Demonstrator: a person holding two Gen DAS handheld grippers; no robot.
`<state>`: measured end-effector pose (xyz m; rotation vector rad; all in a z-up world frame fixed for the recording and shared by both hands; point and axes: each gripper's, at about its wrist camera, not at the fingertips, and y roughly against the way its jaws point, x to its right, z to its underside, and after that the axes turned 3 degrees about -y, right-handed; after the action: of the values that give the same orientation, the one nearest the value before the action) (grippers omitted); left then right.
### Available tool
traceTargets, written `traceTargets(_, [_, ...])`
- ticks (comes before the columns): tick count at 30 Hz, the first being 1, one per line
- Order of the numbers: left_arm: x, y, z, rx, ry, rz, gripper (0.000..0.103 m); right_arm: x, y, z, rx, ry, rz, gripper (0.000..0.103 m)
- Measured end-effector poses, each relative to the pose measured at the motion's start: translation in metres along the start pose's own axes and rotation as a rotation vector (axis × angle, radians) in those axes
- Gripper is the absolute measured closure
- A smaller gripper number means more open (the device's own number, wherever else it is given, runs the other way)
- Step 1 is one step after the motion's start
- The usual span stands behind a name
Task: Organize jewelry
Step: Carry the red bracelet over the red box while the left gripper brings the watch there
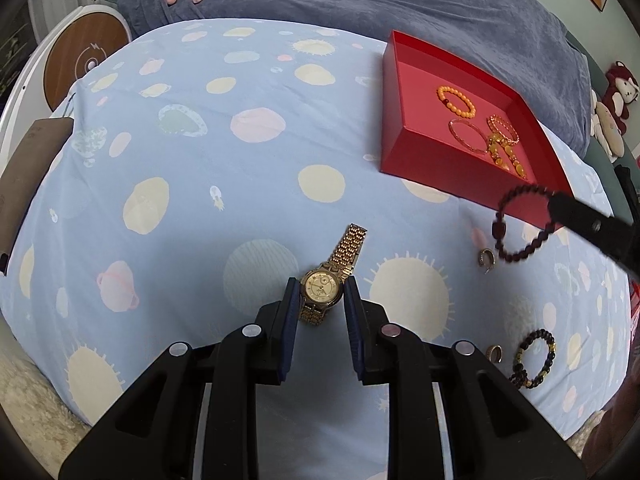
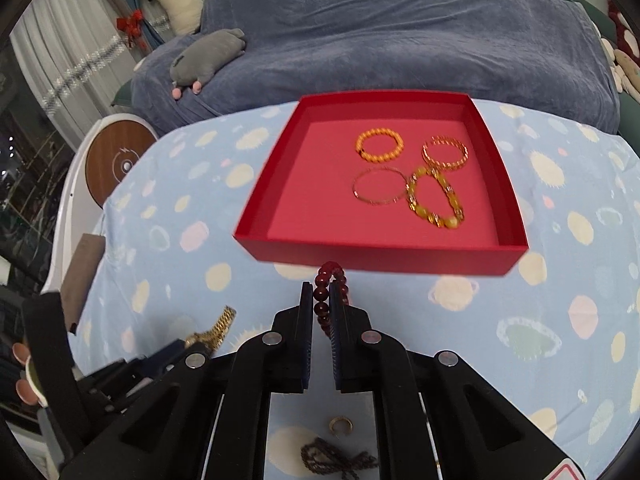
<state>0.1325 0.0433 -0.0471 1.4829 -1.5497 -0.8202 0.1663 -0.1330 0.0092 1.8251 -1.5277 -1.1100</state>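
Four bracelets lie in the shallow red cardboard tray on the planet-print blue sheet. My right tool pinches a dark red beaded bracelet just short of the tray's near wall. My left tool stands open, fingers either side of the gold metal-band wristwatch.

Both my tongs low, reaching forward.

My left tongs stand parted with a clear gap between the blue pads; my right tongs are pinched nearly together, fingers level and pointing ahead.
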Motion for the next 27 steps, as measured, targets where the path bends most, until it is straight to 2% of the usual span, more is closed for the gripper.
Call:
traceTargets(18, [-0.010, 0.001, -0.022, 0.012, 0.024, -0.007, 0.081, -0.004, 0.023, -0.083, 0.136, 0.003, -0.039, 0.095])
traceTargets(27, [0.012, 0.014, -0.062, 0.058, -0.017, 0.040, 0.081, 0.023, 0.011, -0.101, 0.138, -0.018, 0.004, 0.095])
